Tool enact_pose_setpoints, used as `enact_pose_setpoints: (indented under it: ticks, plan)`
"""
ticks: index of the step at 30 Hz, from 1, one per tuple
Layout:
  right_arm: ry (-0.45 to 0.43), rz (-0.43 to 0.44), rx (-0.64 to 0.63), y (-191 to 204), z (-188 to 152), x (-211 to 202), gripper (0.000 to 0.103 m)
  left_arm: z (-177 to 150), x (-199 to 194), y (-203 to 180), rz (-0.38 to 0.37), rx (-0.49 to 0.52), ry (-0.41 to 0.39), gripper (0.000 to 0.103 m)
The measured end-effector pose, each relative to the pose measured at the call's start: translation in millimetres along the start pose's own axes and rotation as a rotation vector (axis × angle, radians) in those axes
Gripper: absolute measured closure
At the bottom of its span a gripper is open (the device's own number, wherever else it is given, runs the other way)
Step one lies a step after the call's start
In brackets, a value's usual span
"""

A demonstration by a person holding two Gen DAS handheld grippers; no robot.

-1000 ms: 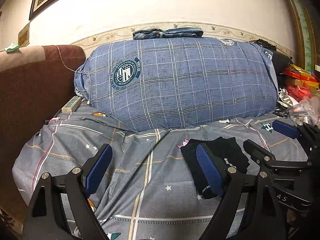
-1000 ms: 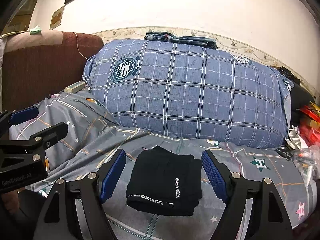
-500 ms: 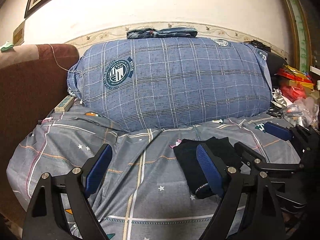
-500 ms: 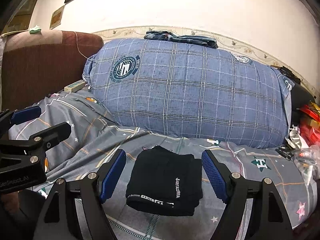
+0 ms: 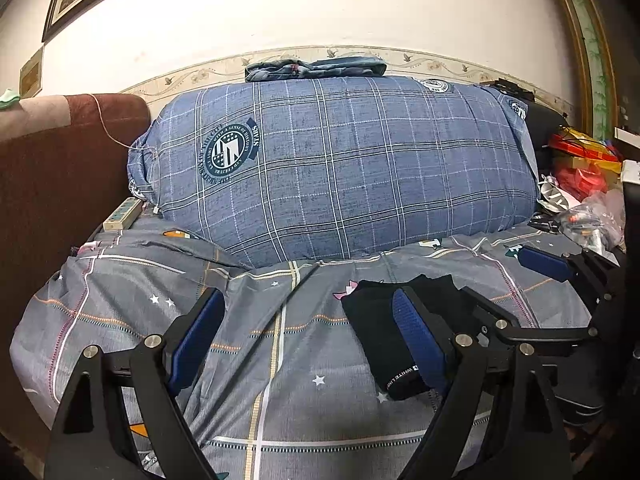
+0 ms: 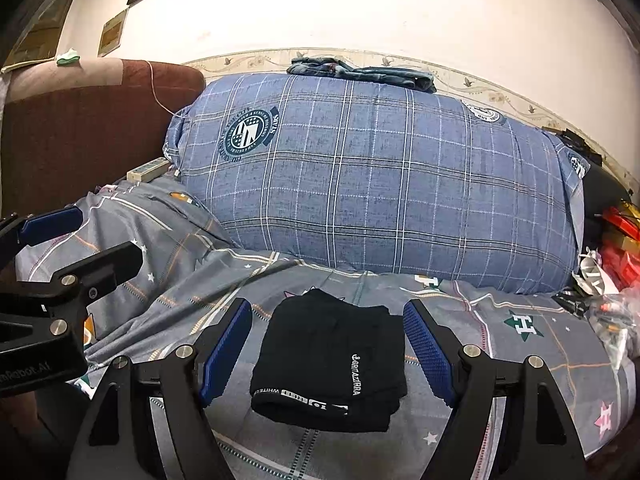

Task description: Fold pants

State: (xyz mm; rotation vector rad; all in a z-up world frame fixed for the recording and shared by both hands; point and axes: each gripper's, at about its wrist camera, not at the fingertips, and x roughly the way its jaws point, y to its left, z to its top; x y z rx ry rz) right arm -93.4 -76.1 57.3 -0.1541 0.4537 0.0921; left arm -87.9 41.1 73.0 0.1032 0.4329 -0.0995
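Black folded pants [image 6: 328, 354] between right gripper [image 6: 328, 354] jaws, untouched.

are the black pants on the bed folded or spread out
Folded. The black pants with white lettering lie as a compact, layered rectangle on the grey patterned bedsheet, stacked edges showing at the near end, no legs extended.

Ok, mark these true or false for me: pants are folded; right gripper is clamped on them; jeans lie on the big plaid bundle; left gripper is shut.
1. The black pants lie folded on the grey bedsheet. True.
2. The right gripper is clamped on them. False: its jaws stand open either side, not touching.
3. Jeans lie on top of the blue plaid bundle. True.
4. The left gripper is shut. False: open, with nothing held.
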Motion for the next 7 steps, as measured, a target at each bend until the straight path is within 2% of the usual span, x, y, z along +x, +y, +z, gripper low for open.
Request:
enact_pose_setpoints:
  ticks: [3,7]
  plan:
    - [0.004,0.002,0.003,0.8,-0.9,2.8,0.023,-1.5,1.0,1.9,-0.025,-0.015,-0.006,0.016]
    - [0.019,0.003,0.009,-0.2,-4.6,9.3,0.023,-5.3,10.9,4.8,-0.034,-0.044,0.025,0.016]
